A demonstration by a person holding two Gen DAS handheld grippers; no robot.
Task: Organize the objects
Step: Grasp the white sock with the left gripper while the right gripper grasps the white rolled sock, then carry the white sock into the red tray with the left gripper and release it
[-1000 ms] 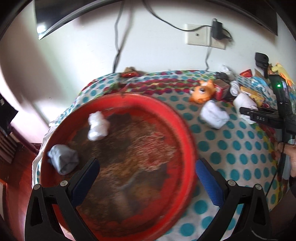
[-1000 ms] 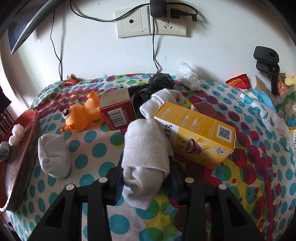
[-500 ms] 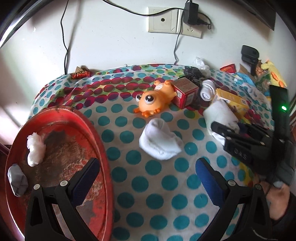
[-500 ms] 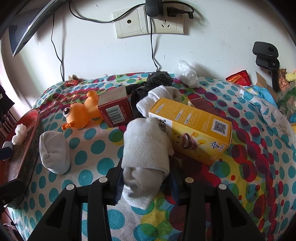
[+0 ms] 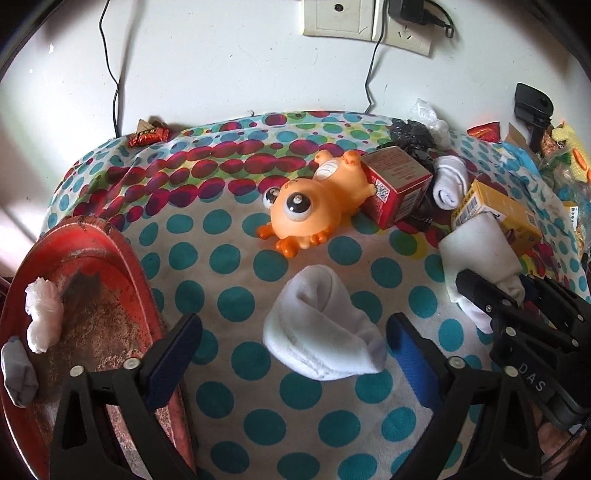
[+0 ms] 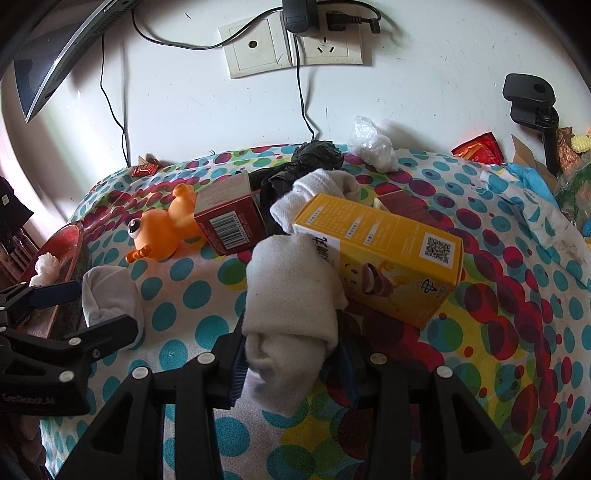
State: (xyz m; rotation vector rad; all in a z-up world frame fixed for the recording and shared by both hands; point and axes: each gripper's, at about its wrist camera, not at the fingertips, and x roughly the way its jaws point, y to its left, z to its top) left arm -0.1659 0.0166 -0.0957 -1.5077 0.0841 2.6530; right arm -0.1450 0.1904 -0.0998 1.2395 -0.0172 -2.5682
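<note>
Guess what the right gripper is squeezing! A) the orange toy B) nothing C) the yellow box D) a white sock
D: the right gripper is shut on a rolled white sock, with its pads pressed against both sides; the toy and yellow box lie free on the cloth.

The left wrist view looks forward and down along its fingers from low over the table's left part, toward the wall, with the red tray at its left edge. The right wrist view looks the same way from further right, close above the dotted cloth. Both views share the orange toy, red box, yellow box, wall sockets, and each shows the other gripper.
</note>
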